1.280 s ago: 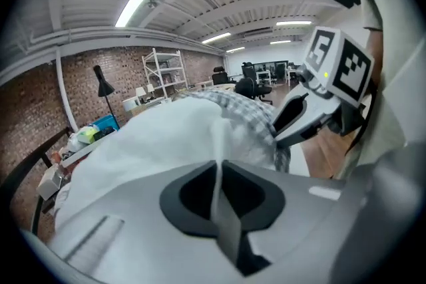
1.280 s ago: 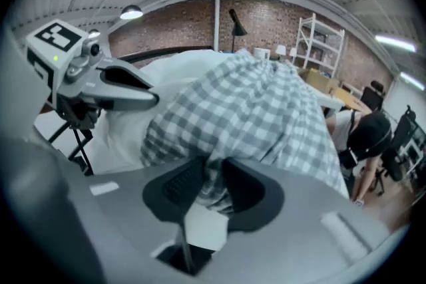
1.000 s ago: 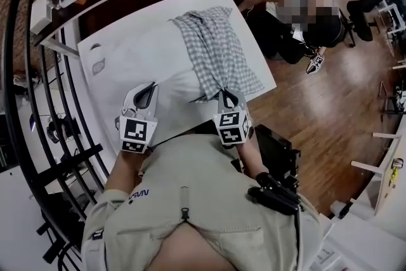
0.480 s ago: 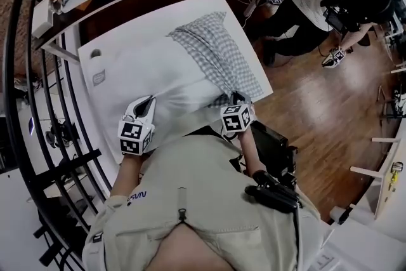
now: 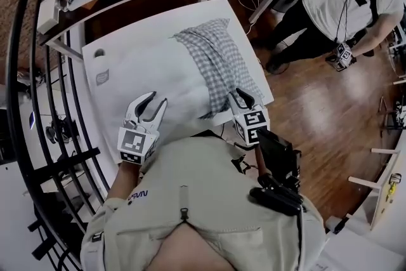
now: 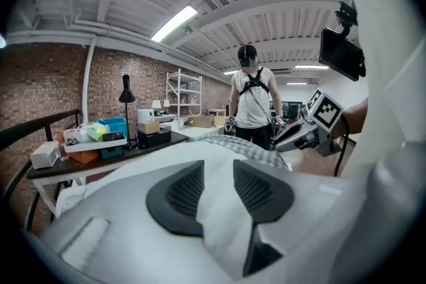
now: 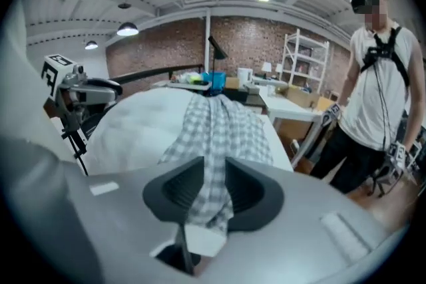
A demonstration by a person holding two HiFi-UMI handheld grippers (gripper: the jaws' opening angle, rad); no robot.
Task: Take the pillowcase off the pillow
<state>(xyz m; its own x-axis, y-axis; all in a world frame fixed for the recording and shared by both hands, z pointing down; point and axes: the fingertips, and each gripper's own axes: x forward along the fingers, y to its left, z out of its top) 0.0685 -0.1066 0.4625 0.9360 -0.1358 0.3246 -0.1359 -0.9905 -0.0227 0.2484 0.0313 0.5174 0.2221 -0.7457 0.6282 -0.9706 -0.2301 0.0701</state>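
A white pillow (image 5: 149,66) lies on a white surface (image 5: 190,16), seen from above. A grey checked pillowcase (image 5: 219,63) covers only the pillow's right end, bunched and trailing toward the near edge. The left hand-held gripper (image 5: 157,100) is at the pillow's near left side. Its jaws have just been opening and stand spread, with white pillow fabric loose between them. The right hand-held gripper (image 5: 242,94) is at the pillowcase's near end. Its jaws have also just been opening and stand spread, with the checked cloth lying between them.
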